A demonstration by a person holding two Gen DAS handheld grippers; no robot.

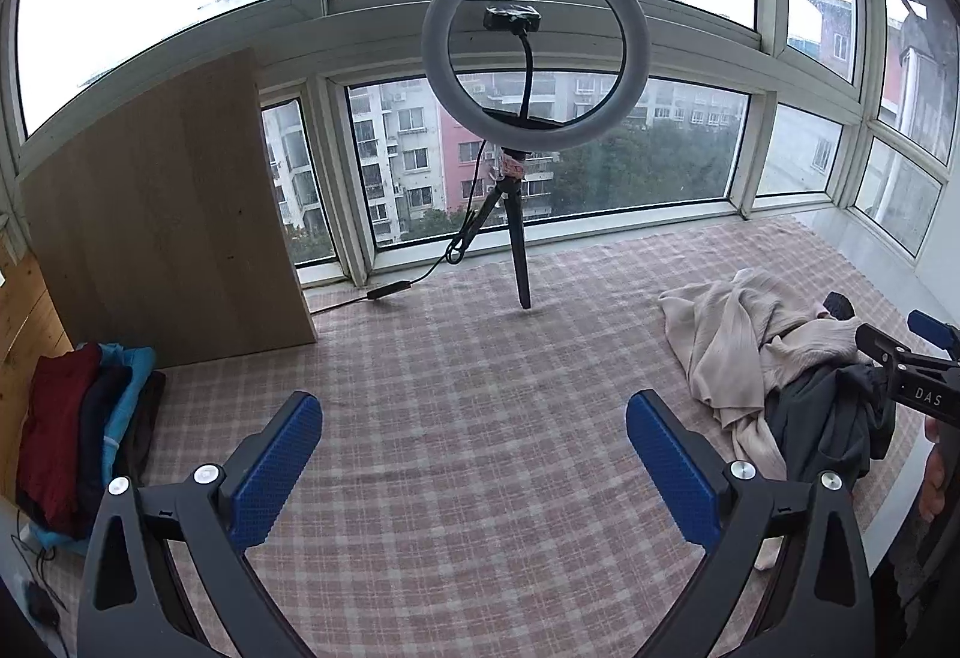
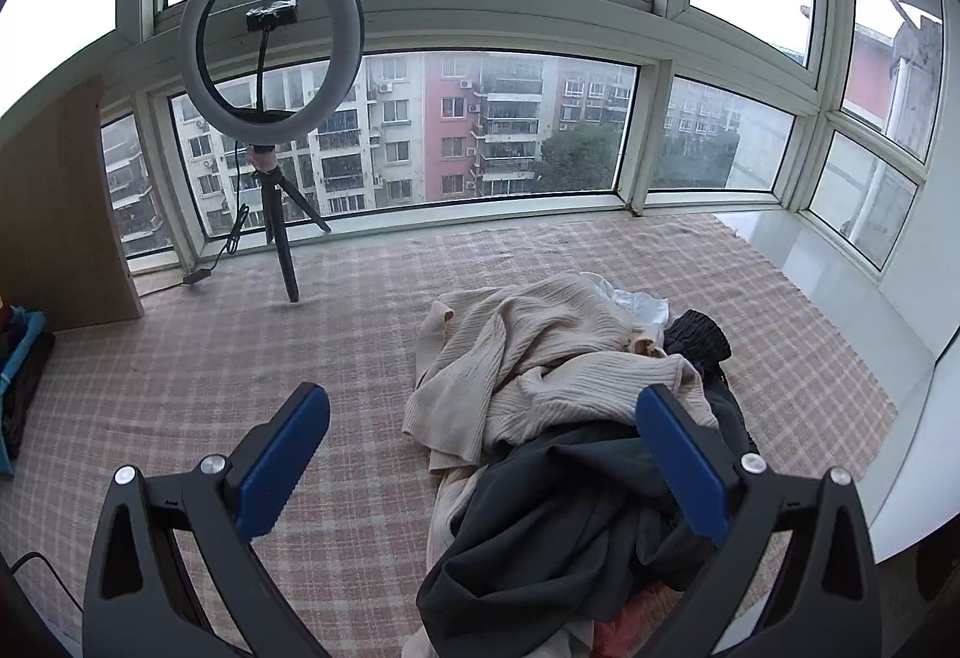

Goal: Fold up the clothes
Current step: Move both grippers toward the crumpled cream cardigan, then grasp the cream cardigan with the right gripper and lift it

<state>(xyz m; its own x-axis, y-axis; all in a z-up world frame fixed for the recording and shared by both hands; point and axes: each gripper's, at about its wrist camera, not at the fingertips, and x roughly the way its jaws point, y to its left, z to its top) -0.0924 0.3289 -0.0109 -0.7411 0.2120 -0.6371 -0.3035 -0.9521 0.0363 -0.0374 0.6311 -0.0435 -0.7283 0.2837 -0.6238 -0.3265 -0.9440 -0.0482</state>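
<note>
Two grippers, our left gripper (image 1: 474,469) and right gripper (image 2: 483,463), have fingers spread wide and hold nothing, so we should pinch one edge of the cream sweater (image 2: 540,352), not the whole pile.

A: What sort of place was it?
B: A flat's glazed bay, high up: windows (image 2: 498,130) on three sides faced apartment blocks (image 2: 456,130).
A: Lived in?
B: Yes. A checked cloth (image 1: 456,388) covered the platform, clothes (image 2: 540,370) lay heaped, a ring light (image 1: 534,46) stood by.
</note>
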